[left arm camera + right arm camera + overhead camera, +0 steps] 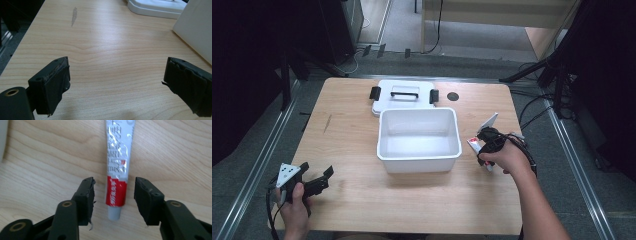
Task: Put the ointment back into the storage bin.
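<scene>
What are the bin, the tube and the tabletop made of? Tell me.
Bin: seemingly moulded plastic, white, smooth, with a faint sheen and rounded rim. Tube: probably laminated foil or soft plastic, shiny and crinkled, red band near a grey cap. Tabletop: light wood or wood-look laminate, matte, with visible grain lines.

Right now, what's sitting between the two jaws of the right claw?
A toothpaste tube lies on the table, its capped end between the open right claw jaws, untouched, in the right gripper view.
</scene>
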A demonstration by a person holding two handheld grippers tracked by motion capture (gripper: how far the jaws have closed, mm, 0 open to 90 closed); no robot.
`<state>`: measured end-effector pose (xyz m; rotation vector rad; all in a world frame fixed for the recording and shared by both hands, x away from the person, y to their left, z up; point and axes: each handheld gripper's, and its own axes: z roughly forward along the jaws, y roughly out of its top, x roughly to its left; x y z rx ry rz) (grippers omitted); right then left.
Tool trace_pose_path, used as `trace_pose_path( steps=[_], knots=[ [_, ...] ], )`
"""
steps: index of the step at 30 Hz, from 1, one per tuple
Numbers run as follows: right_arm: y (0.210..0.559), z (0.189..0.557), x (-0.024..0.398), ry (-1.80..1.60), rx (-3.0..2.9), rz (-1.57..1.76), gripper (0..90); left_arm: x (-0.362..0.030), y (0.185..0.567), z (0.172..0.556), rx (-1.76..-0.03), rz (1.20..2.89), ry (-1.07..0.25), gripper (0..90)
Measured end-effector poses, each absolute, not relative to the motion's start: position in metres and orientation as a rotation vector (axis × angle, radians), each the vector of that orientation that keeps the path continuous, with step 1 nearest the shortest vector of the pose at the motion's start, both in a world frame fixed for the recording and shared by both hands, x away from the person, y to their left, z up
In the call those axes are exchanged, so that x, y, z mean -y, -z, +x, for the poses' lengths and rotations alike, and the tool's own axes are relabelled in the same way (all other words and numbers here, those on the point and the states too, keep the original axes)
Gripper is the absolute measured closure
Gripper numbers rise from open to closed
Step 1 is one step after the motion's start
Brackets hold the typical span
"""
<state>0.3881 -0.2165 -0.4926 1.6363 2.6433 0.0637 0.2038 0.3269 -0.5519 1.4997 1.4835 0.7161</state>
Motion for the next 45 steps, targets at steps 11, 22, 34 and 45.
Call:
trace_pose_path(
  steps=[11,22,34,45],
  knots=[
    [0.498,0.397,0.212,-0.021,-2.626,1.682,65.4,-0.327,0.552,0.204,-1.483,1.501,-0.714,7.6],
    [0.504,0.4,0.211,0.007,-2.636,1.673,70.2,-0.327,0.552,0.204,-1.483,1.501,-0.714,7.6],
    [0.503,0.399,0.214,-0.016,-2.619,1.706,72.9,-0.327,0.552,0.204,-1.483,1.502,-0.716,7.6],
    [0.472,0.396,0.216,-0.05,-2.612,1.714,72.9,-0.327,0.552,0.204,-1.484,1.502,-0.716,7.6]
  ],
)
